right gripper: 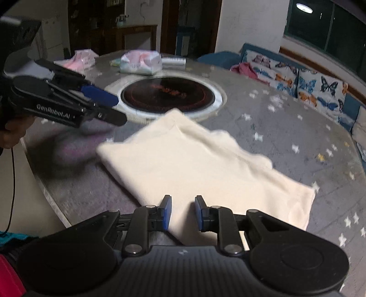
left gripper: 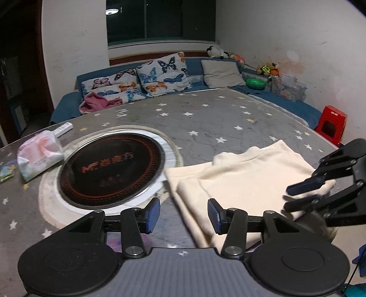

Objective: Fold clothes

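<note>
Left gripper (left gripper: 183, 213) fingers wide, empty, right gripper (right gripper: 183, 212) fingers parted over cream garment (right gripper: 194, 160).

The left wrist camera looks low over the table (left gripper: 205, 114) toward the sofa (left gripper: 137, 77) and window (left gripper: 160, 20), close to the cloth (left gripper: 247, 178). The right wrist camera faces across the same table toward a dark doorway (right gripper: 189, 25) (sofa at its right edge). Both share the cloth and round burner (left gripper: 112, 169).
</note>
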Motion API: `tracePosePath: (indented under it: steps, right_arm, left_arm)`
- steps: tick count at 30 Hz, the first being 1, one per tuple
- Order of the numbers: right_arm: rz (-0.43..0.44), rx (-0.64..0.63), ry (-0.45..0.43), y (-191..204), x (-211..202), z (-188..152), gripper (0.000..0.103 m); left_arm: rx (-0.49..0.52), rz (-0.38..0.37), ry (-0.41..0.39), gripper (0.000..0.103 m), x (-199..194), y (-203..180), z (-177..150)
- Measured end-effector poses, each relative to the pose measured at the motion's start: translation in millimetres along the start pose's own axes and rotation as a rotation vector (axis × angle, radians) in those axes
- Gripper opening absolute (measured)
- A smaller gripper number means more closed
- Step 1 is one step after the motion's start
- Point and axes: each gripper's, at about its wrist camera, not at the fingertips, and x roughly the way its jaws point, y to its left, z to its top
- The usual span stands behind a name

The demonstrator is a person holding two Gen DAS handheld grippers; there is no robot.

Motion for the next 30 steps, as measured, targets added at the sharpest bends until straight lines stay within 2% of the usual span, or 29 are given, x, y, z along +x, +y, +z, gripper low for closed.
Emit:
tracePosePath:
  steps: [3,7,9,12,14,16,19,23,25,30]
  right_arm:
    - [0.017,-0.023,-0.023,8.9,-4.7,4.8,0.021]
    - [0.05,-0.055,0.003,21.6,6.2,2.4,0.021]
    - [0.046,-0.075,0.032,27.2,14.7,-2.0,0.021]
    - [0.03,-0.111,0.025,32.9,11.0,-0.5,0.022]
    - [0.04,-0.128,0.005,36.5,3.9,6.1,0.024]
    - [0.048,-0.152,-0.012,42.6,0.8,11.9,0.028]
    - [0.075,-0.208,-0.026,58.7,2.0,19.3,0.035]
    - [0.099,-0.303,-0.025,83.6,13.5,25.0,0.036]
    - [0.092,-0.334,-0.028,92.2,20.3,26.4,0.038]
    - [0.063,-0.387,-0.033,107.4,37.1,29.8,0.038]
  left_arm:
    - [0.006,0.024,0.0,0.053,-3.1,5.5,3.1]
    - [-0.013,0.026,0.024,0.055,0.1,8.3,2.1]
    - [-0.024,0.026,0.034,0.057,2.1,9.2,-0.8]
    - [-0.055,0.035,0.04,0.06,3.7,14.7,-4.7]
    - [-0.077,0.041,0.043,0.063,4.8,18.4,-7.3]
    - [-0.098,0.047,0.047,0.072,5.8,22.1,-9.9]
    - [-0.134,0.054,0.055,0.072,8.1,27.4,-13.6]
    - [-0.204,0.038,0.075,0.073,13.7,30.4,-18.2]
    - [-0.237,0.025,0.077,0.084,15.0,30.5,-19.9]
    - [-0.272,-0.004,0.055,0.094,15.8,26.5,-20.7]
